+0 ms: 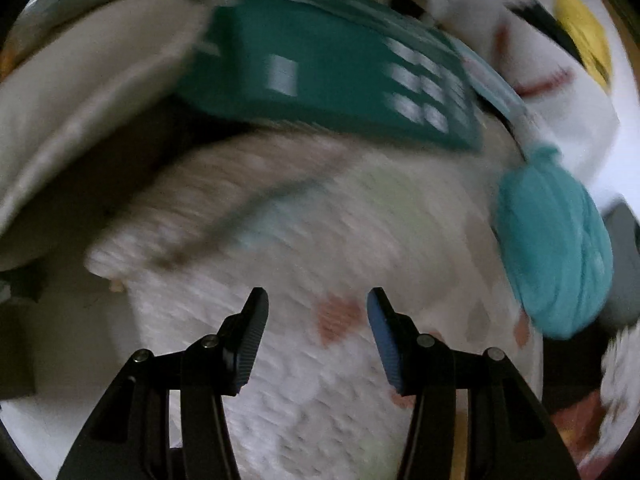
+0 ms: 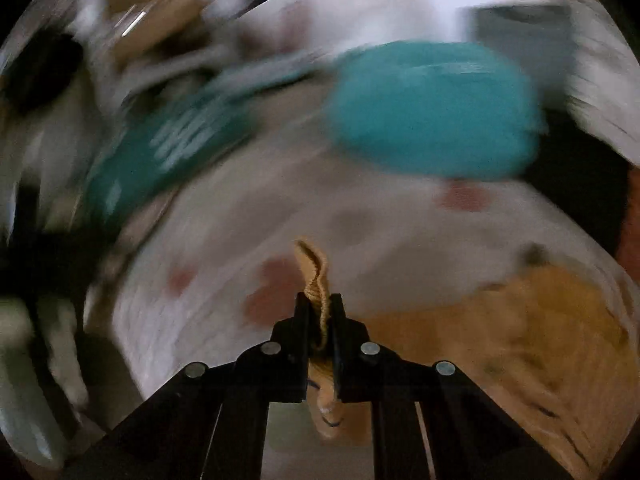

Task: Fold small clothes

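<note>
Both views are motion-blurred. My right gripper (image 2: 319, 300) is shut on the ribbed edge of an orange garment (image 2: 520, 340), which trails to the lower right over a white knitted cloth (image 2: 280, 208) with reddish patches. My left gripper (image 1: 316, 300) is open and empty, its jaws wide apart just above the same white cloth (image 1: 320, 248). A folded teal garment (image 1: 554, 240) lies at the cloth's right edge in the left wrist view; it also shows in the right wrist view (image 2: 432, 108), ahead of my right gripper.
A dark green box (image 1: 320, 64) with white markings lies beyond the cloth, also seen in the right wrist view (image 2: 160, 152). A cream cushion (image 1: 80, 100) sits at the left. White cloth with yellow and black parts (image 1: 560, 40) lies at the far right.
</note>
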Demonstrator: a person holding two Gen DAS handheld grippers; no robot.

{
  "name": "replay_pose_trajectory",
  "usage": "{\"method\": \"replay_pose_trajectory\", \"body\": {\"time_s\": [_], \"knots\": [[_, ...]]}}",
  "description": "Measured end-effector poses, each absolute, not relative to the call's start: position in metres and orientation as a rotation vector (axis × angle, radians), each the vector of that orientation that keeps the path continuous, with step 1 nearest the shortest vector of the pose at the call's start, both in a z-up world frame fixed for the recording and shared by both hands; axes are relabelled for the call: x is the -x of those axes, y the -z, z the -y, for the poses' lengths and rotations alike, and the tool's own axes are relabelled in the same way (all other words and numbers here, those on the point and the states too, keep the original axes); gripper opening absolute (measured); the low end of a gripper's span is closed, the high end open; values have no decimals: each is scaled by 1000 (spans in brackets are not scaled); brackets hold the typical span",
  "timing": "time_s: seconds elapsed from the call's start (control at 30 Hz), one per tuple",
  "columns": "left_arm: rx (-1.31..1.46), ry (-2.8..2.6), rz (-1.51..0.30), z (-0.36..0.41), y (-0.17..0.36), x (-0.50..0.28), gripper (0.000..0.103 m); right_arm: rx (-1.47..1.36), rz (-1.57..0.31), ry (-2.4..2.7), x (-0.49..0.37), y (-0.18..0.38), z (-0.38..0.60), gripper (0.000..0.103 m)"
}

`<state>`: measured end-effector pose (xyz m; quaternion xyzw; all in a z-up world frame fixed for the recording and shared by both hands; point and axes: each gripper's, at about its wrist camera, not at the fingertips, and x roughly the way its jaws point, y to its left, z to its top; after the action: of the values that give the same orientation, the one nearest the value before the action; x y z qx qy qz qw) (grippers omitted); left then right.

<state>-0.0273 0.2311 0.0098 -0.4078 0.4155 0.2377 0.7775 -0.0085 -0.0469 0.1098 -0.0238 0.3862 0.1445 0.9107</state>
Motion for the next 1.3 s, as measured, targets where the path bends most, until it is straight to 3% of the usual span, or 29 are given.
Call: {"method": "replay_pose_trajectory", "body": {"time_s": [0.2,0.37,0.5,0.77,0.93,1.03,1.17,1.27,1.3], "knots": [[740,-272,-1002,-137,-16,-22,50,-116,-793,143,5,-133,258,9],[576,-102,-1054,-53,-21,-46,50,-168,-866,471,24,-93,389,9],[465,-8,-1104,-4,-16,-51,50,-249,-911,585,27,-59,440,8],[400,55,-1177,38,0,-62,50,-132,-1017,758,21,-6,469,15],[441,54,-1197,45,7,-71,50,-196,-843,801,51,-39,464,28],[499,69,-1221,46,11,-71,50,-239,-842,514,27,-56,424,28],[503,62,-1225,48,13,-71,50,-293,-902,98,-32,-55,347,45],[510,63,-1234,47,16,-72,50,-151,-947,-60,-78,-48,281,58],[514,62,-1235,46,17,-73,50,-84,-971,-95,-93,-43,258,58]]}}
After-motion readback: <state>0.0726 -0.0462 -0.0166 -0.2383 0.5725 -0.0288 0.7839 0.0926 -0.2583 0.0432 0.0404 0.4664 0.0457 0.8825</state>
